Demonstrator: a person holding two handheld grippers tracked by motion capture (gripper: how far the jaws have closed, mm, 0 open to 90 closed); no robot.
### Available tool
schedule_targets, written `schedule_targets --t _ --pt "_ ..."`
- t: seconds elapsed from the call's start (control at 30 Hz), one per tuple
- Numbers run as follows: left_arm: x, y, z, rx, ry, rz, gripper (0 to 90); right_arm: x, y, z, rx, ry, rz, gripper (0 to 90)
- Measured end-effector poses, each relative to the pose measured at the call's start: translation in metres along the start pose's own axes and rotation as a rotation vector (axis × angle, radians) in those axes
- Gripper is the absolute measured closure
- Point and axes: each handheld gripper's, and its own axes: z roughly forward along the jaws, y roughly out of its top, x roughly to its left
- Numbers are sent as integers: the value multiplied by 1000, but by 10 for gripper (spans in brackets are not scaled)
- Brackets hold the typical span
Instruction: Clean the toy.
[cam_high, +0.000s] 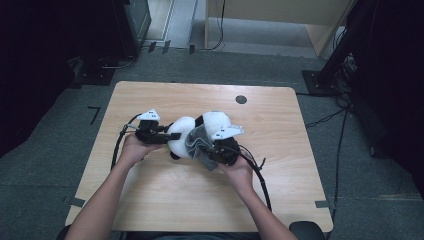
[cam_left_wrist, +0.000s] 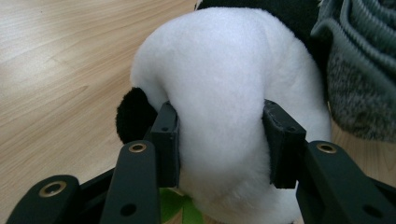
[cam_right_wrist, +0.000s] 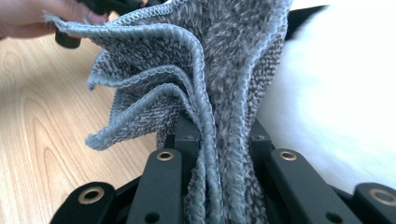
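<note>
A black and white plush panda (cam_high: 187, 134) lies in the middle of the wooden table (cam_high: 150, 195). My left gripper (cam_high: 172, 136) is shut on its white body (cam_left_wrist: 219, 93), and both pads press into the fur. Beside that grip sits a black paw (cam_left_wrist: 133, 114). My right gripper (cam_high: 210, 149) is shut on a bunched grey knitted cloth (cam_right_wrist: 205, 93), whose folds fan out above the jaws. That grey cloth (cam_high: 198, 144) drapes against the panda's middle, and its edge (cam_left_wrist: 362, 70) hangs at the right in the left gripper view. White fur (cam_right_wrist: 336, 93) lies right of the cloth.
A dark round cable hole (cam_high: 241, 99) marks the table's far side. Cables (cam_high: 262, 180) trail from both grippers toward the near edge. Beyond the table stand a dark cabinet (cam_high: 132, 22) and a wooden frame (cam_high: 280, 20) on grey carpet.
</note>
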Motion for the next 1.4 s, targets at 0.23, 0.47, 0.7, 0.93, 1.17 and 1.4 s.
schedule_targets --t 0.23,0.47,0.7,0.93,1.17,1.4 --pt "0 1 -1 11 0 -3 556 -14 -4 -22 -36 -20 63 745" --pt "0 1 0 8 -7 -16 557 -36 -11 -43 -71 -70 130 743" --pt "0 1 0 9 -10 -19 558 -53 -18 -53 -79 -109 192 741" --pt "2 0 -1 6 -27 -32 557 -72 -26 -59 -76 -148 273 742" --pt "4 0 -1 -1 -37 -48 558 -79 -24 -64 -114 -135 323 745" --pt "5 0 -1 -12 -47 -72 558 -52 3 -72 -179 -96 224 746"
